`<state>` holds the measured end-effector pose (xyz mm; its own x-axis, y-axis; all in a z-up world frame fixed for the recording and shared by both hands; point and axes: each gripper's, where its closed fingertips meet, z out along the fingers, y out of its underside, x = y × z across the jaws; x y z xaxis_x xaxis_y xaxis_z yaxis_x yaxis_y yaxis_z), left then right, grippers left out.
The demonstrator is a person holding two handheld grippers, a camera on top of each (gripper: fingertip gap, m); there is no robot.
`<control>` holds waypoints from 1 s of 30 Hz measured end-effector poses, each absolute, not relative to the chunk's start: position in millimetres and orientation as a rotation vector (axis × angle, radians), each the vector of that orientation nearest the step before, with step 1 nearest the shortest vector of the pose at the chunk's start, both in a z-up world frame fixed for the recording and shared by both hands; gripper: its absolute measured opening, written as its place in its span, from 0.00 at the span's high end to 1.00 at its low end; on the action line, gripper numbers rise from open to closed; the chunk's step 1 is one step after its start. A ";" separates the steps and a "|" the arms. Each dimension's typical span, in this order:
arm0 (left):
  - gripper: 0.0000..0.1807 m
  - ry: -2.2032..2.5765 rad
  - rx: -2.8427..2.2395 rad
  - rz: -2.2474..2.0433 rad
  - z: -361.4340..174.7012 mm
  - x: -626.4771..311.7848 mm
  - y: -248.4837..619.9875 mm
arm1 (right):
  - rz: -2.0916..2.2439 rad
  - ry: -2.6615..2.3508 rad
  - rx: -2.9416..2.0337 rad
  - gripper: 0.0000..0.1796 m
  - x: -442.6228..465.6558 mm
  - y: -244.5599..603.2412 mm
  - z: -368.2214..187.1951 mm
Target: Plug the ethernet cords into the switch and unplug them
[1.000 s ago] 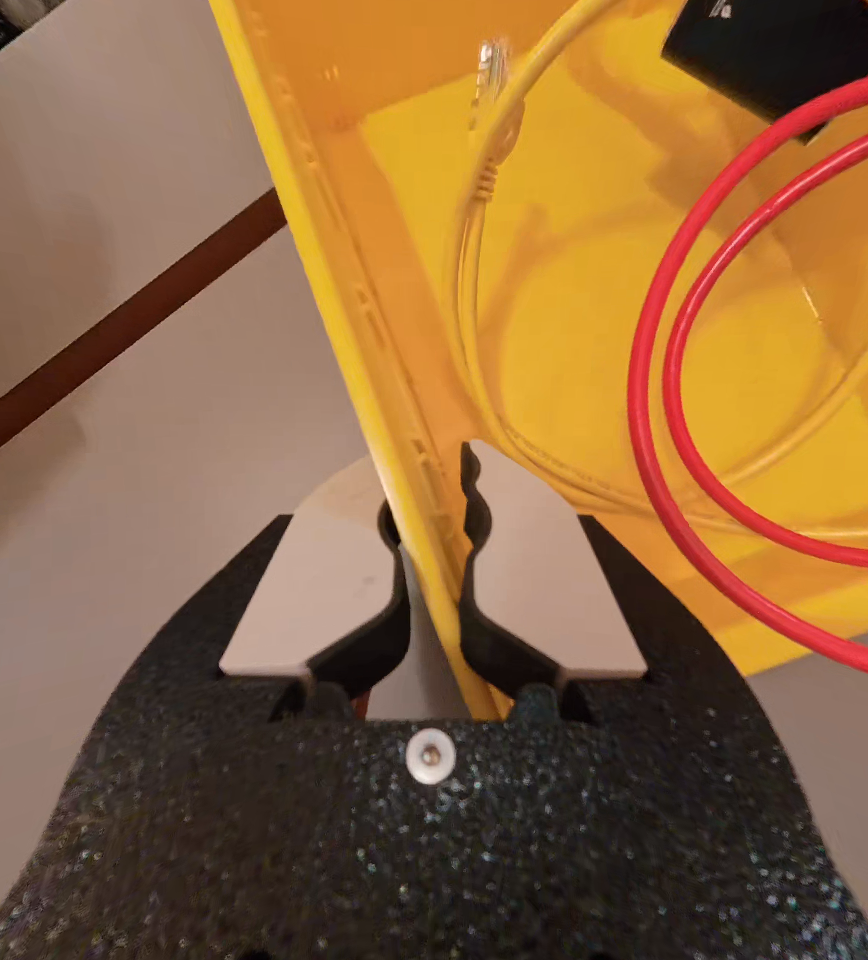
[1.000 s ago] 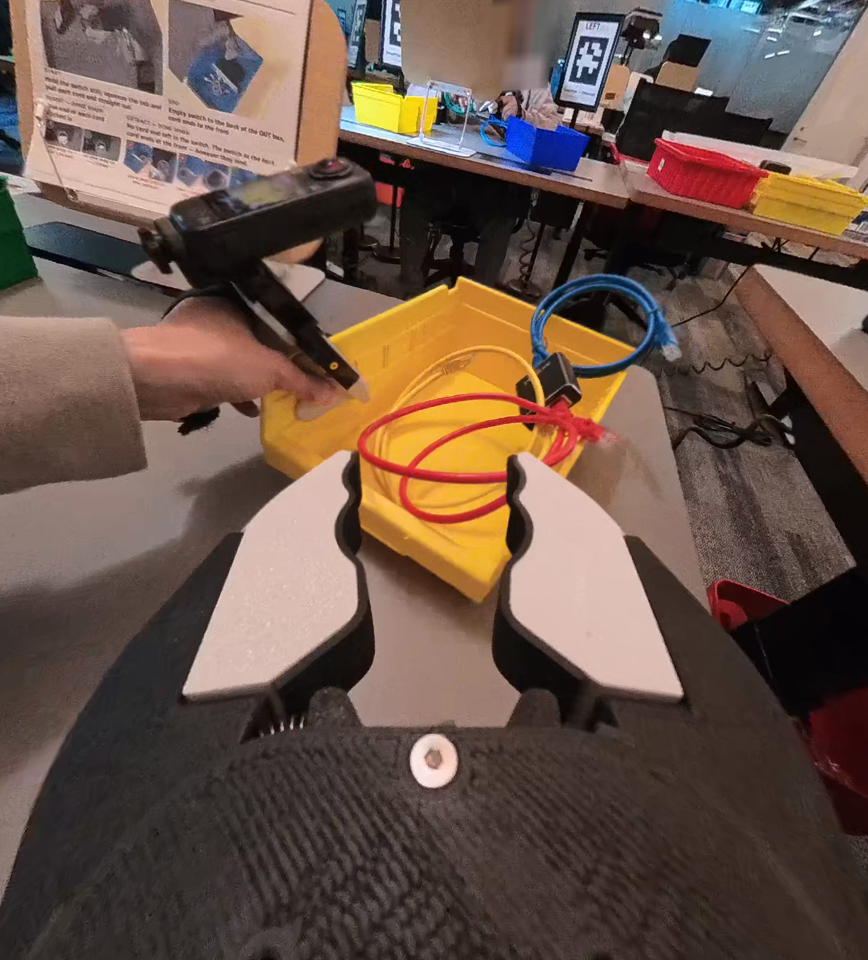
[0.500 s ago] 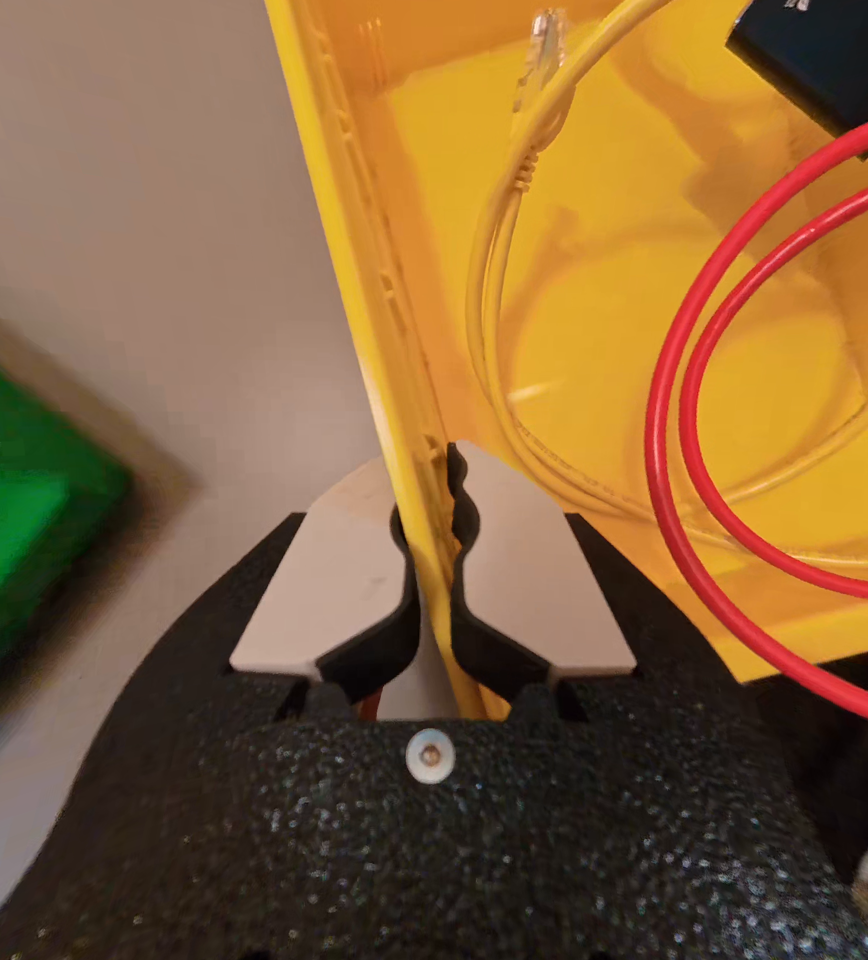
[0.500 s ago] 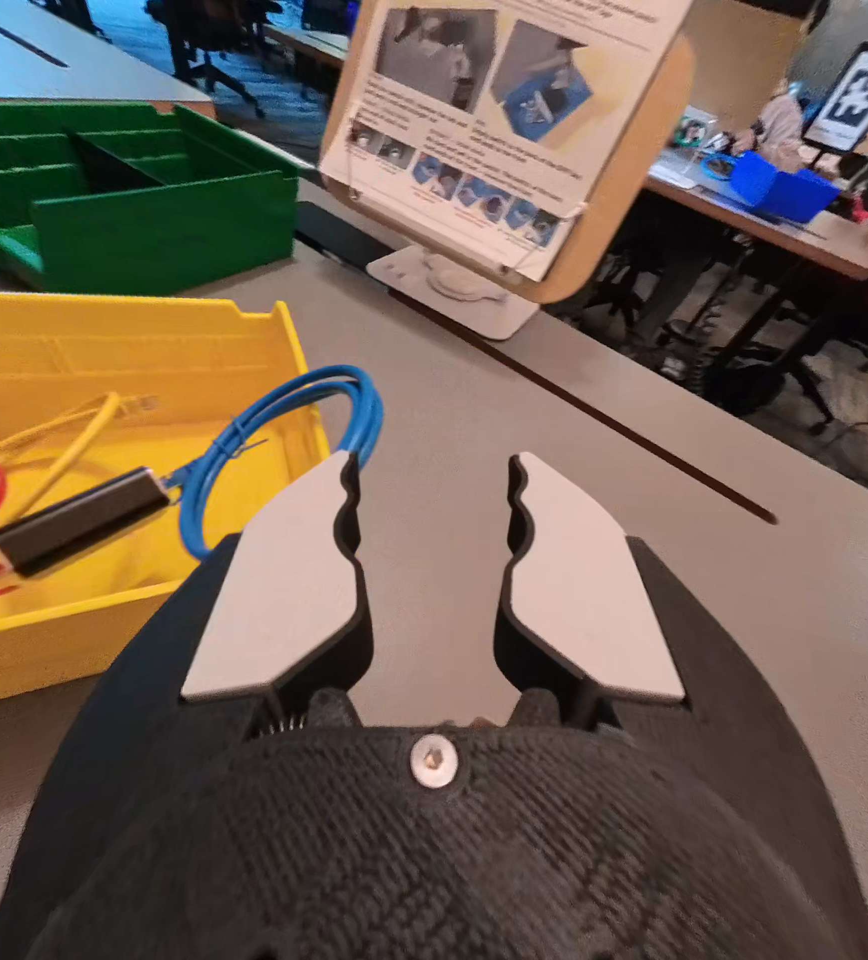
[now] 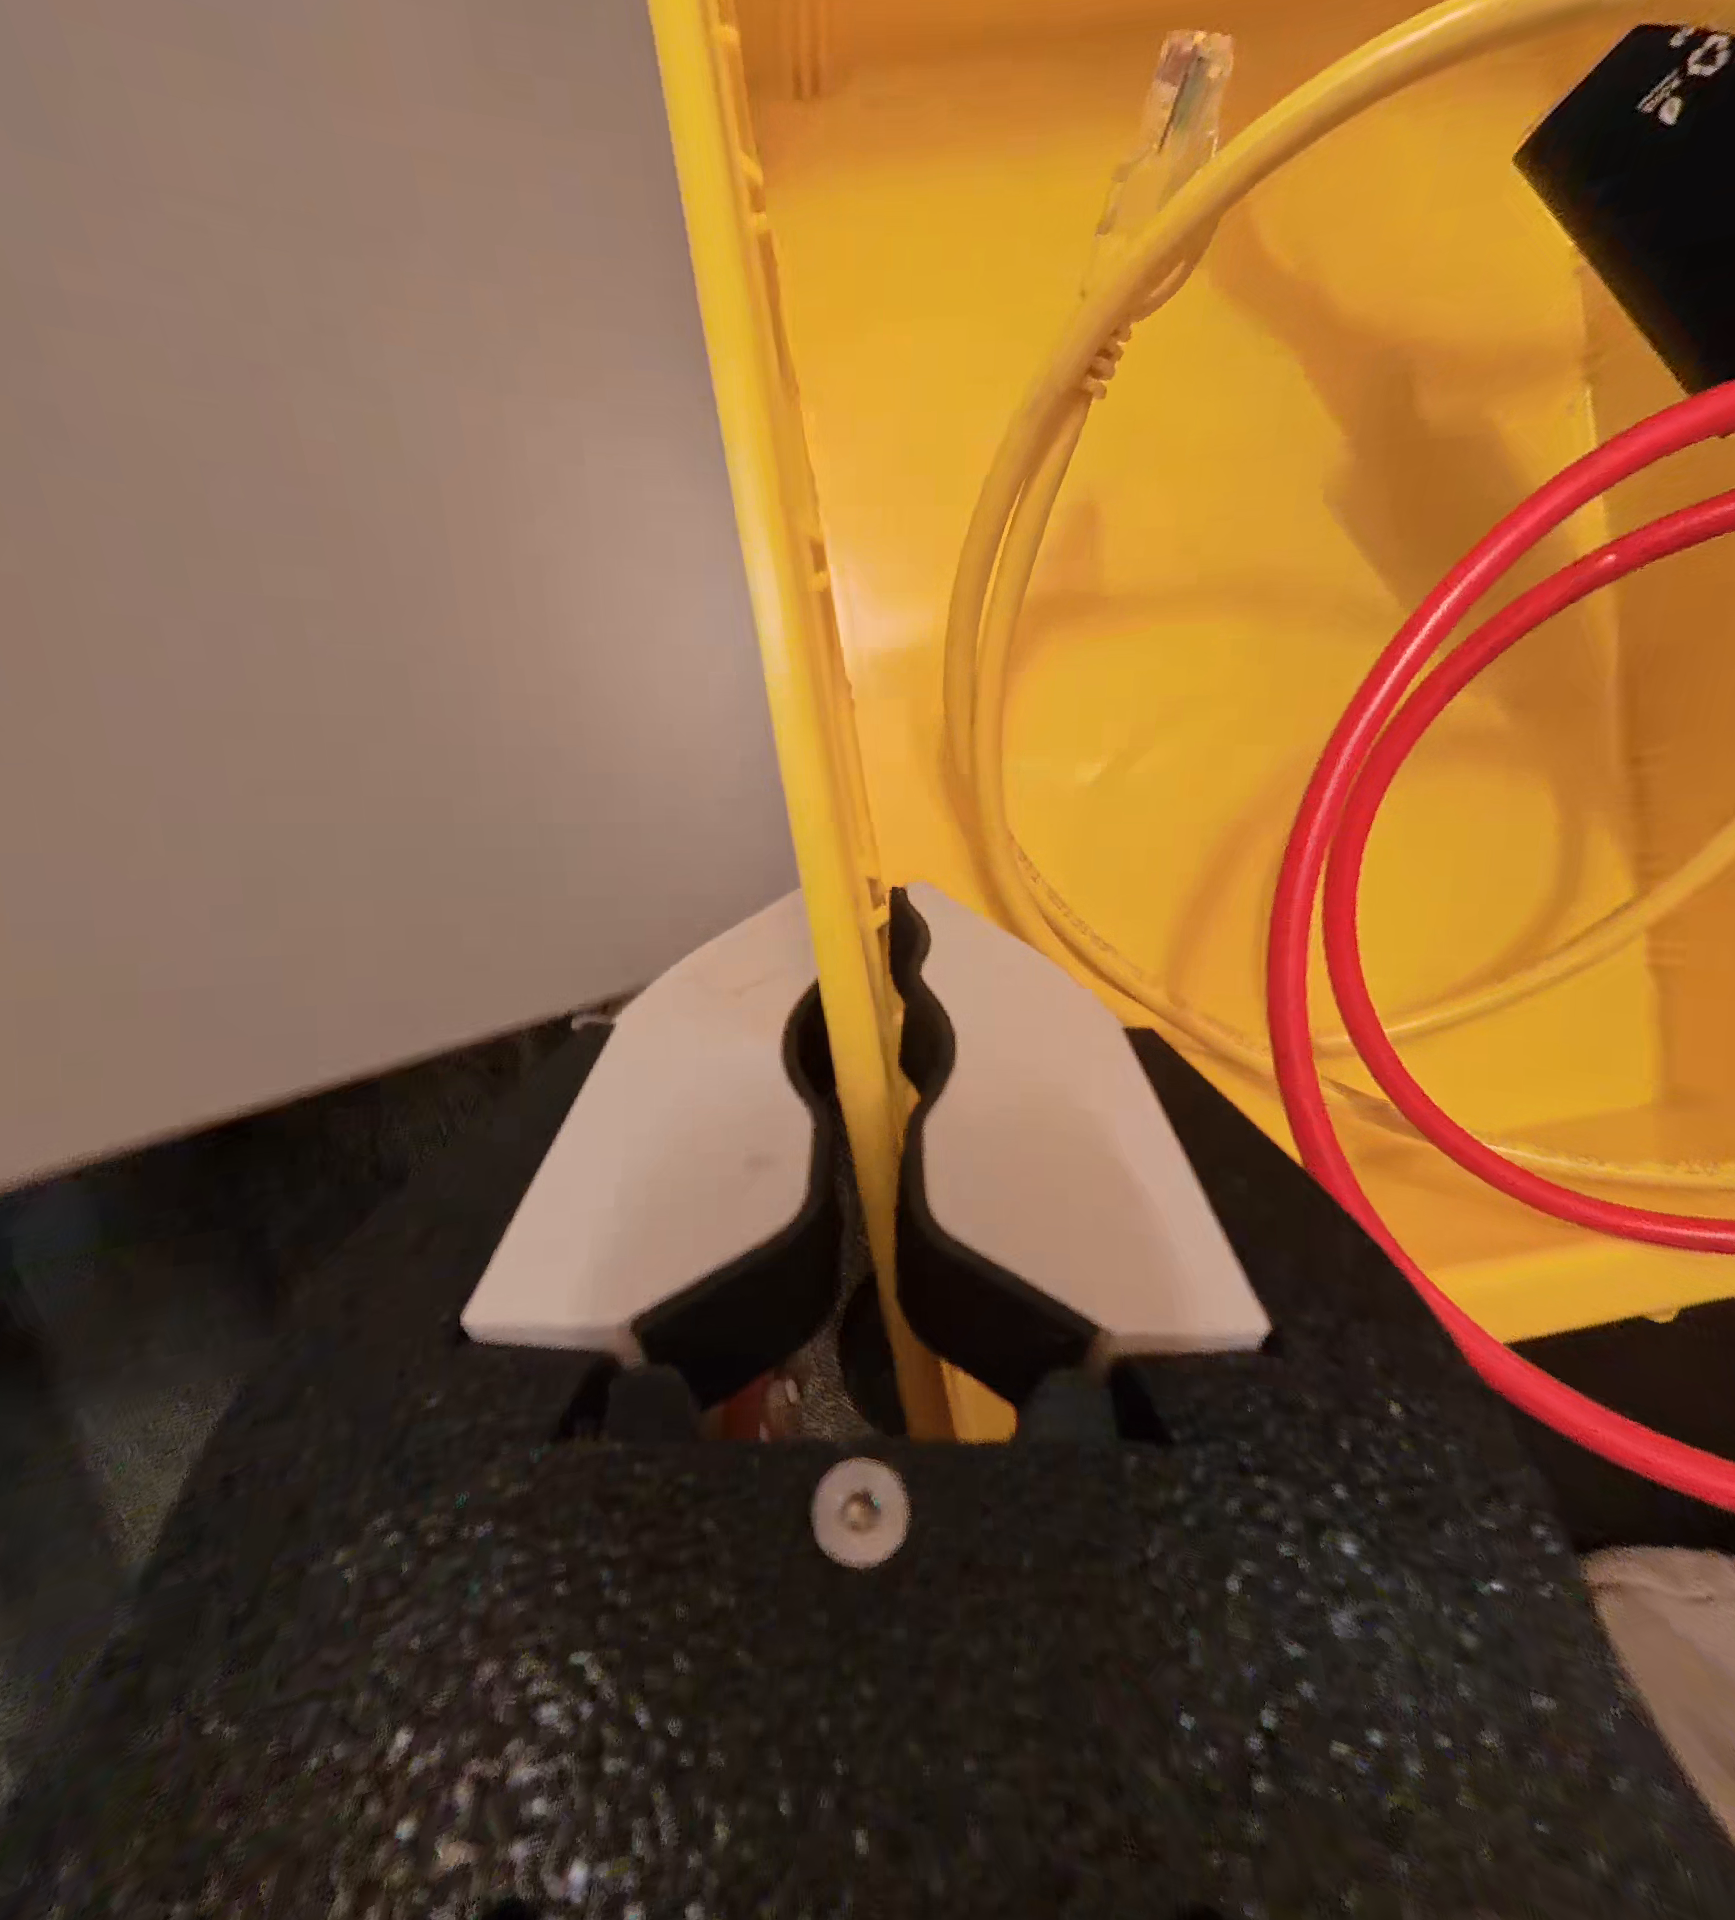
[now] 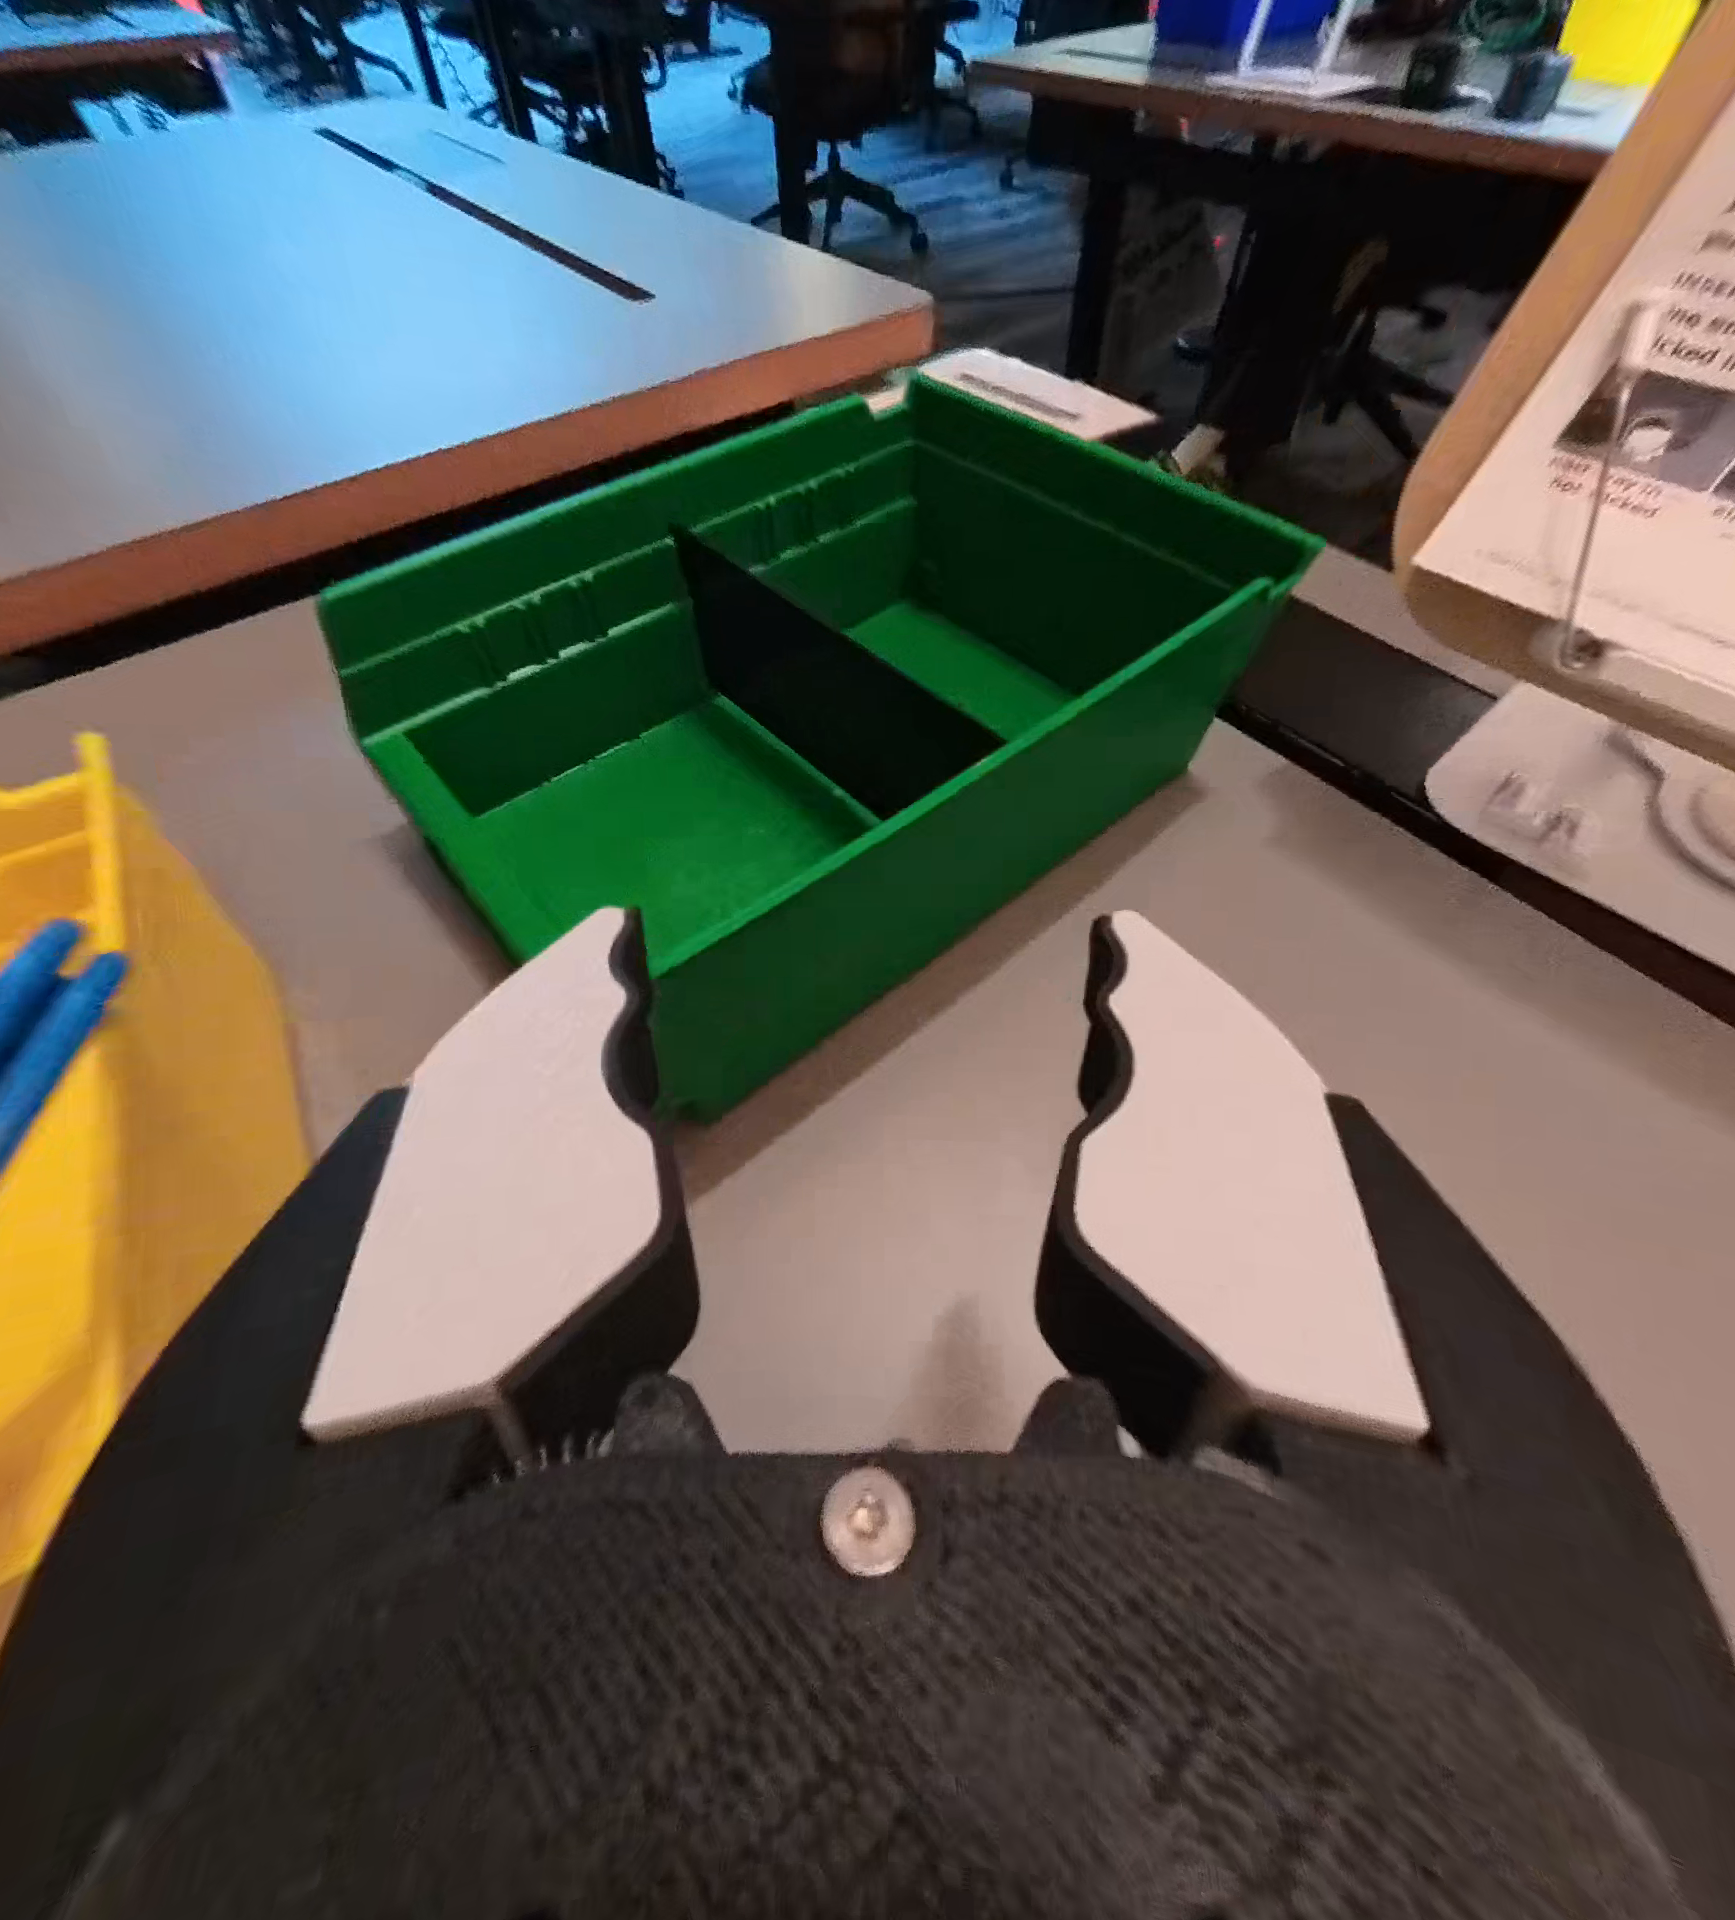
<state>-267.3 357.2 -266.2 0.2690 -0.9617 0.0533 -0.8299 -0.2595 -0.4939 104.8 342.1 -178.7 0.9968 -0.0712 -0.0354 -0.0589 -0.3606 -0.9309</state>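
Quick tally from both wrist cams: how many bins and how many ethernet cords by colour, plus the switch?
Yellow bin: 1
Green bin: 1
Yellow cord: 1
Red cord: 1
Blue cord: 1
Black switch: 1
Total: 6

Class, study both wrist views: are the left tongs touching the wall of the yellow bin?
Touching. The left wrist view shows the left tongs shut on the yellow bin, its thin side wall pinched between both fingers with no gap.
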 end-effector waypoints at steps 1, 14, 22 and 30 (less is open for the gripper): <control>0.97 1.568 -2.211 -0.476 -266.1 -279.3 363.4 | -0.026 0.146 -1.965 0.49 107.0 358.4 -187.5; 0.96 0.943 -2.435 -0.180 -265.7 -360.4 425.0 | -0.145 0.165 -2.266 0.82 135.5 403.9 -263.2; 0.96 1.001 -2.406 -0.221 -265.8 -352.4 433.9 | -0.180 -0.010 -2.318 0.83 166.9 270.7 -246.7; 0.96 1.105 -2.378 -0.314 -266.3 -299.9 456.0 | -0.236 0.274 -2.319 0.83 254.5 49.7 -247.4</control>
